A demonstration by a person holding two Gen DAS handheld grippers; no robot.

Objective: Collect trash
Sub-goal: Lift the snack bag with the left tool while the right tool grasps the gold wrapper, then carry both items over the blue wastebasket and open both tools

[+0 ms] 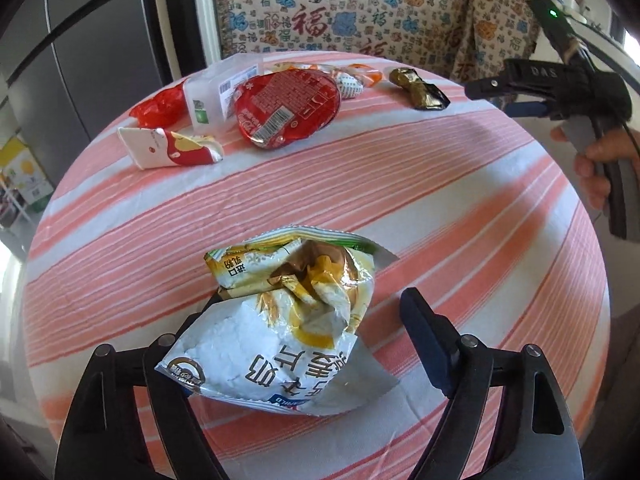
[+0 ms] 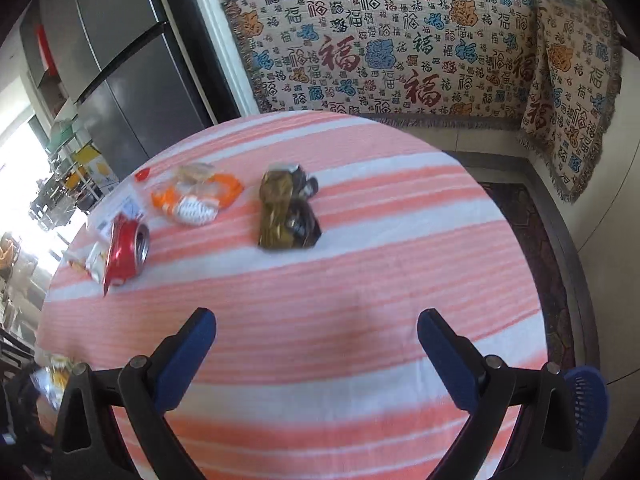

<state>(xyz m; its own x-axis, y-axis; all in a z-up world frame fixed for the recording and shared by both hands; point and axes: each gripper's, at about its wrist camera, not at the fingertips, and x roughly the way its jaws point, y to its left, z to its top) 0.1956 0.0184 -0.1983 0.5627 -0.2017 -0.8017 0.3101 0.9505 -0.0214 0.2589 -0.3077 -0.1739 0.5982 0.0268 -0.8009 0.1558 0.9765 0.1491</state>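
Left wrist view runs, from its left edge, over the striped tablecloth (image 1: 460, 208) to a row of trash along the far side: a crumpled red wrapper (image 1: 158, 108), a flattened white and red paper cup (image 1: 170, 149) just in front of it, a clear plastic box (image 1: 218, 94), a red foil lid (image 1: 286, 108) leaning against that box, an orange and white wrapper (image 1: 352, 78) behind the lid, then a crumpled gold and black wrapper (image 1: 420, 89) lying apart to the right. Close to me, my left gripper (image 1: 316, 304) stands wide, and a crumpled white and yellow snack bag (image 1: 280, 320) lies between its fingers, covering the left fingertip and clear of the right one; I cannot tell whether the left finger touches it. At the right edge my right gripper (image 1: 486, 90) hovers above the cloth near the gold wrapper, held in my right hand (image 1: 596, 168). Right wrist view shows, left to right, a crushed red can (image 2: 128, 248), the orange and white wrapper (image 2: 198, 196) and the gold and black wrapper (image 2: 286, 210), all well ahead of my right gripper (image 2: 316, 320), whose blue fingers are spread wide with only striped cloth between them. A blue mesh basket (image 2: 588, 404) peeks in at the lower right.
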